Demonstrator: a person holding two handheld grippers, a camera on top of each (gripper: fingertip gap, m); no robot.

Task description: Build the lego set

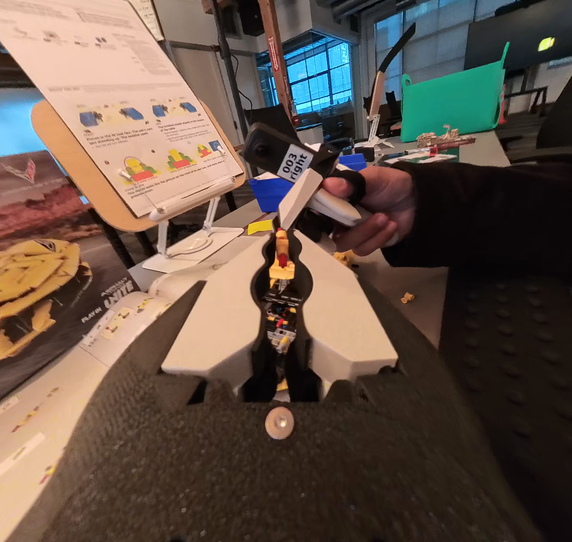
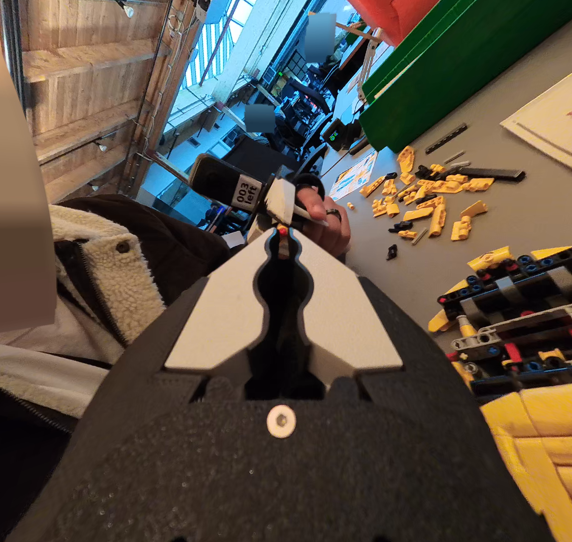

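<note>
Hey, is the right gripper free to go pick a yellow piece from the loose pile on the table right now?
Probably not yet. The right gripper looks shut on a small yellow and red piece, meeting the left gripper in mid-air. The pile itself lies uncovered on the table.

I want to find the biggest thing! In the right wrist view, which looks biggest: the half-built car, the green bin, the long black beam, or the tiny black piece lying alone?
1. Half-built car and green bin: unsure, since the car lies nearer the camera.
2. Long black beam.
3. Tiny black piece.
</note>
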